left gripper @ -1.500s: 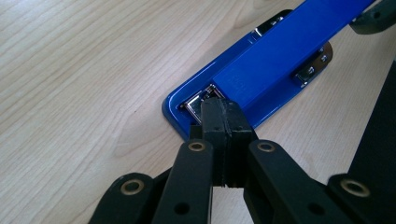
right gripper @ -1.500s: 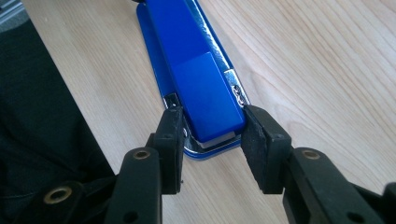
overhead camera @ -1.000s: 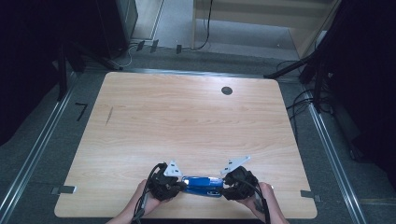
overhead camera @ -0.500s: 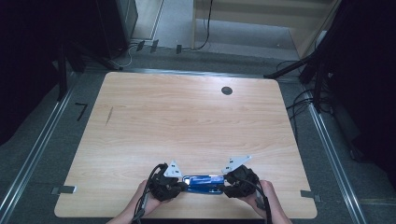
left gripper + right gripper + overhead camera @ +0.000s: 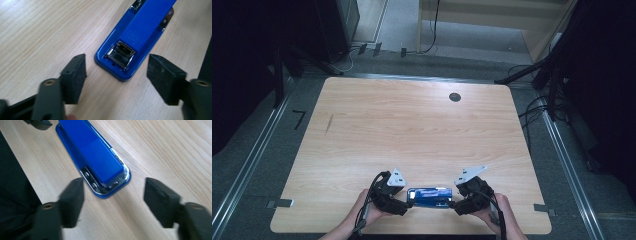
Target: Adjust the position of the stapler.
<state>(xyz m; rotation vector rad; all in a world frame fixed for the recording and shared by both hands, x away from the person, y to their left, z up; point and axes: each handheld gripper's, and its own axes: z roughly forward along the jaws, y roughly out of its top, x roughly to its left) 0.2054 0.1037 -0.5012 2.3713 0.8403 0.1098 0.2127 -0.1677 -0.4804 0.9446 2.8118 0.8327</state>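
Your table [image 5: 422,125] is evenly lit from above while everything around it falls dark. Up close, the stapler [image 5: 140,32] shows glare on its chrome, and the near pads [image 5: 72,200] blur.

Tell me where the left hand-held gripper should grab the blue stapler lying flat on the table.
Probably across the two long sides of the stapler near its stapling end, coming in along its length from where the left hand-held gripper sits. The body is narrow and straight-sided there, and the open jaws already stand wider than it.
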